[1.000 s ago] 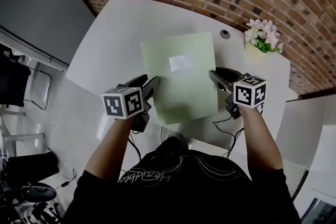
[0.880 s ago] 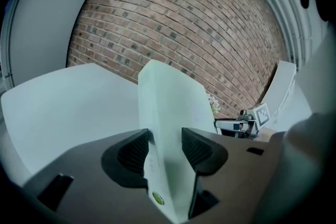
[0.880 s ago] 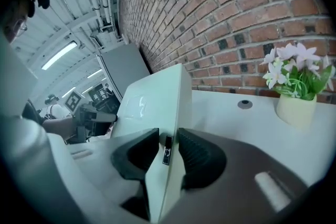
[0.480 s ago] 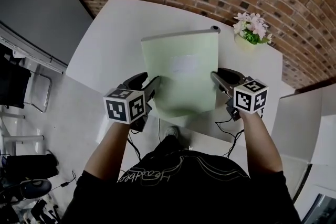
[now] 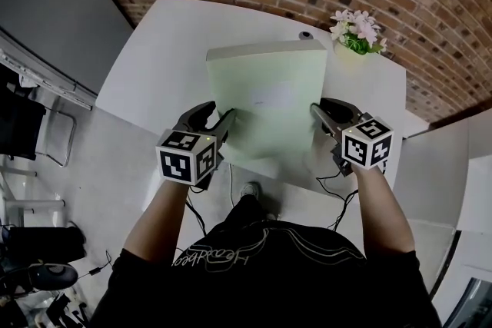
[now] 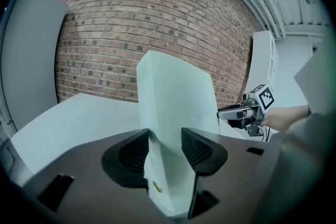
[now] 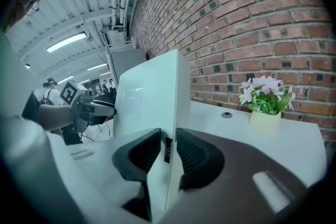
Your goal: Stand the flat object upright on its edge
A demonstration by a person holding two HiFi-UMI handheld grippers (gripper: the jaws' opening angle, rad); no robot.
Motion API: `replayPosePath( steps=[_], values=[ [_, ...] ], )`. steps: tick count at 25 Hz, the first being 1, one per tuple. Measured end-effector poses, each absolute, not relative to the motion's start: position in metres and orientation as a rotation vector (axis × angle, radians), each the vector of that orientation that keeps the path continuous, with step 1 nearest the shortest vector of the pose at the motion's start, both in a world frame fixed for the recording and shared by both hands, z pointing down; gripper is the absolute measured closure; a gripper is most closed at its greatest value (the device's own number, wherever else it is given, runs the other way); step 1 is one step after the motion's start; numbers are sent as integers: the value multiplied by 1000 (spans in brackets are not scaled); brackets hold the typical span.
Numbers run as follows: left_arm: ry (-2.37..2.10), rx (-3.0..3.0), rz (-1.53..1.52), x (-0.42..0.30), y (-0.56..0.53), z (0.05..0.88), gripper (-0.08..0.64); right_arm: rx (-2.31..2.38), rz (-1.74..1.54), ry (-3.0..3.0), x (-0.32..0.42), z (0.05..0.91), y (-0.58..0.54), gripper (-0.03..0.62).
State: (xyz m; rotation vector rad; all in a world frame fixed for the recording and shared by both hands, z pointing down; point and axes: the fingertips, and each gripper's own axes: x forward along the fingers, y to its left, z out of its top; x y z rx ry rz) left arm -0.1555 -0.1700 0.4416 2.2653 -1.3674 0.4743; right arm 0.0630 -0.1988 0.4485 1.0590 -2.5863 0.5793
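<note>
A pale green flat folder (image 5: 265, 100) with a white label is tilted steeply up over the white table (image 5: 154, 65), its thick top edge facing the brick wall. My left gripper (image 5: 217, 117) is shut on its lower left edge. In the left gripper view the folder (image 6: 176, 107) rises between both pads of that gripper (image 6: 164, 144). My right gripper (image 5: 323, 110) grips the right edge; its jaws have just been closing with the folder (image 7: 152, 97) between them, and the pads of this gripper (image 7: 168, 152) press on it.
A small pot of pink flowers (image 5: 354, 31) stands at the table's far right corner, beside a round cable hole (image 5: 306, 35). A brick wall runs behind the table. A chair (image 5: 46, 127) stands on the floor at the left. Cables hang off the near table edge.
The folder has tipped from lying nearly flat to steeply raised, so its top edge now shows. Both grippers rose and moved forward with it.
</note>
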Motion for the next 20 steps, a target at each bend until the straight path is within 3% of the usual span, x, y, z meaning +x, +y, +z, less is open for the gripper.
replayPosePath(
  steps=[20],
  values=[
    [-1444,2417,603,-123,-111,430,364,1145,409,-2585,95,442,-141,502]
  ],
)
